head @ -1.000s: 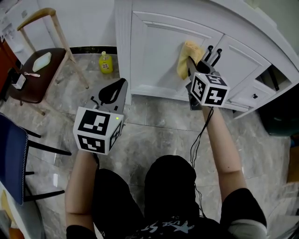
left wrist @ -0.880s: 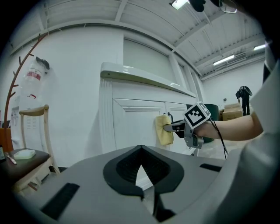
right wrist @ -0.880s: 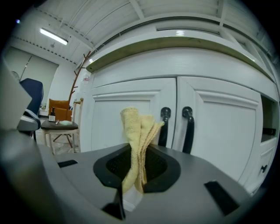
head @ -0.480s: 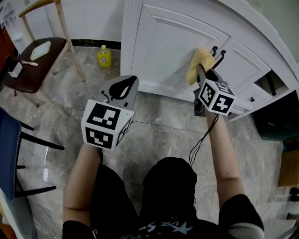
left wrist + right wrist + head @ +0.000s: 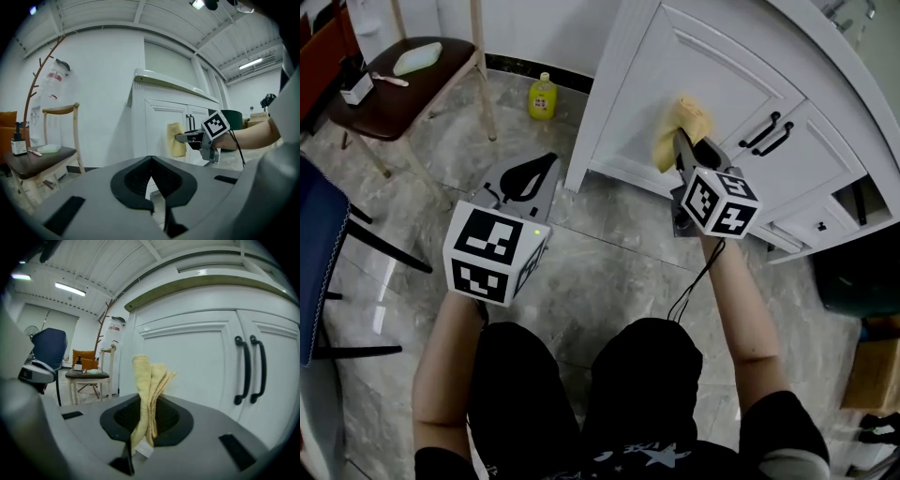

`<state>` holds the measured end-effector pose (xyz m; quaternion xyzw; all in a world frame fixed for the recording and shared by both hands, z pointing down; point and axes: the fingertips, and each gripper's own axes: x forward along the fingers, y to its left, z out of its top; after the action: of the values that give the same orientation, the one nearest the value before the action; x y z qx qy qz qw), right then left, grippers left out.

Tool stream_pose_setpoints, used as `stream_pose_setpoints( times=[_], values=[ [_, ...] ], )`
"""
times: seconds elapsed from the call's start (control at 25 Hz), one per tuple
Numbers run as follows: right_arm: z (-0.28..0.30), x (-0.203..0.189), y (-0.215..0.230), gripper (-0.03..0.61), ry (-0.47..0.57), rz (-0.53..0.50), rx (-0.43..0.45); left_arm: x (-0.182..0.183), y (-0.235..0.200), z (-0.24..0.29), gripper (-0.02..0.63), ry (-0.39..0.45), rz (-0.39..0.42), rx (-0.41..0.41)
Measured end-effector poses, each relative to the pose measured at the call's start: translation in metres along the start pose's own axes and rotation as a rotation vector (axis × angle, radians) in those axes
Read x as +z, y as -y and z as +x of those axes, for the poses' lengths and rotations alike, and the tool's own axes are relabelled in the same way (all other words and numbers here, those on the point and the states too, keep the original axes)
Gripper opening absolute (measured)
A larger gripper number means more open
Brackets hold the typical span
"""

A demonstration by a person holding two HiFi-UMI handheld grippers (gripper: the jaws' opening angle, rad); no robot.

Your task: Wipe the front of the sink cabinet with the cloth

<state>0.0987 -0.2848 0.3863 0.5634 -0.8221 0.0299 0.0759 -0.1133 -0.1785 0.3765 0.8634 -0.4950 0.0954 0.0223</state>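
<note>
A yellow cloth (image 5: 679, 129) is pressed against the left door of the white sink cabinet (image 5: 712, 66), and my right gripper (image 5: 682, 150) is shut on it. In the right gripper view the cloth (image 5: 147, 390) stands folded between the jaws, with the door panel (image 5: 197, 362) and two black handles (image 5: 248, 369) behind it. My left gripper (image 5: 528, 178) hangs over the floor to the left of the cabinet, shut with nothing in it. The left gripper view looks past its jaws (image 5: 152, 180) at the cloth (image 5: 176, 139) and the right gripper (image 5: 180, 138) on the door.
A wooden chair (image 5: 403, 89) with a bottle and a dish on its seat stands at the far left. A yellow bottle (image 5: 543, 97) sits on the marble floor by the cabinet's left corner. A blue chair (image 5: 319, 253) is at the left edge. A small drawer (image 5: 811, 225) stands at the cabinet's right.
The right gripper has carried the cloth leftward across the door, away from the black handles. The head view has shifted, and the left gripper stays low over the floor.
</note>
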Motion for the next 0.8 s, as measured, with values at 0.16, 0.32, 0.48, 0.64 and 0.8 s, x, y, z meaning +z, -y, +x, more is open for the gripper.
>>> stream_pose_setpoints(
  times=[0.16, 0.32, 0.48, 0.64, 0.8],
  values=[
    [0.029, -0.013, -0.044, 0.063, 0.012, -0.018, 0.09, -0.011, -0.021, -0.023, 0.017, -0.029, 0.001, 0.06],
    [0.058, -0.026, -0.074, 0.063, 0.009, -0.027, 0.129, -0.022, -0.038, -0.041, 0.017, -0.058, 0.002, 0.111],
    [0.075, -0.034, -0.079, 0.063, 0.008, -0.049, 0.113, -0.03, -0.047, -0.048, 0.017, -0.085, 0.017, 0.144],
    [0.072, -0.036, -0.065, 0.063, 0.014, -0.045, 0.078, -0.03, -0.04, -0.04, 0.017, -0.087, 0.023, 0.126],
    [0.059, -0.041, -0.036, 0.063, 0.008, -0.038, 0.039, -0.029, -0.021, -0.021, 0.017, -0.088, 0.029, 0.082]
  ],
)
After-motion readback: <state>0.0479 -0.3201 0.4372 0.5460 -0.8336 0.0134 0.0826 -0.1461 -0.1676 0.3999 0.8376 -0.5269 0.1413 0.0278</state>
